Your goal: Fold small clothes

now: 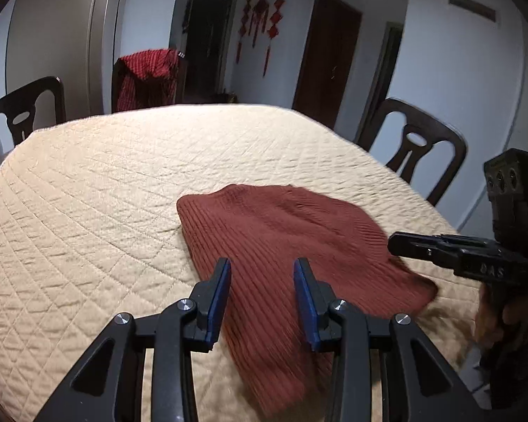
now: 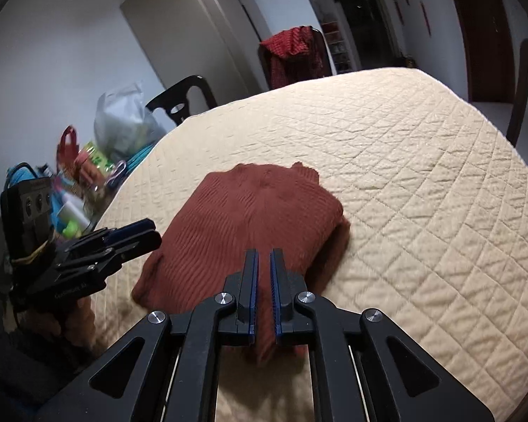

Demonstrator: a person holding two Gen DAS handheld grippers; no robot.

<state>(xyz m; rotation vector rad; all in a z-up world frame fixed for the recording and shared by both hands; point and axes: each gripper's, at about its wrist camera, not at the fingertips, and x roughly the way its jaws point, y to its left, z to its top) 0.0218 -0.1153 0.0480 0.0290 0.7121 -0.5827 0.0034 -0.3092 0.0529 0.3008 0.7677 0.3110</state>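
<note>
Quilt [image 1: 88, 211] stretches bare beyond the rust knit garment [image 1: 281, 246], which lies near the table's front edge. Left gripper [image 1: 262, 263] hovers spread above it; right gripper [image 2: 263, 256] pinches its near fold.

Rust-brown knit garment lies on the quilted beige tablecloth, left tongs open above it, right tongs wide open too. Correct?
Not quite: the right tongs are nearly shut, with only a narrow gap, per the right wrist view. The left tongs are open over the garment on the tablecloth.
</note>
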